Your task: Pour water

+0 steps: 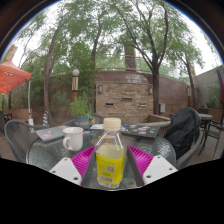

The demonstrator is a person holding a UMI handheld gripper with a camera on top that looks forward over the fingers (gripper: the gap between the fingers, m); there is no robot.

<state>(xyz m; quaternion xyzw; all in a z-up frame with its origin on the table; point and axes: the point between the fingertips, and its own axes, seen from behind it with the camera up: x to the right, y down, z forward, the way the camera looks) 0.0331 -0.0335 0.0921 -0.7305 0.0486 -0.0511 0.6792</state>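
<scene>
We see the jaws closed in on a clear plastic bottle of yellow liquid with a pale cap [110, 155]: the gripper [111, 160] has its magenta pads [84, 157] pressed against the bottle's two sides, one on the left and one on the right, with no gap we can make out. The bottle stands upright between the fingers, its cap on, and its base sits at or just above the round glass-topped table [45, 152]; we cannot tell whether it is lifted clear.

Beyond the fingers and to the left, we see a white ceramic mug [73, 138] standing upright on the table, its handle turned to the left, well apart from the bottle. A grey metal mesh chair [18, 137] stands at the table's far left side. To the right, just past the table, a dark bag or jacket [183, 132] rests on another seat. Farther off we see more outdoor tables, a brick building [124, 96] behind them, tall green trees [95, 30] overhead, and a red-orange canopy [12, 76] at the far left.
</scene>
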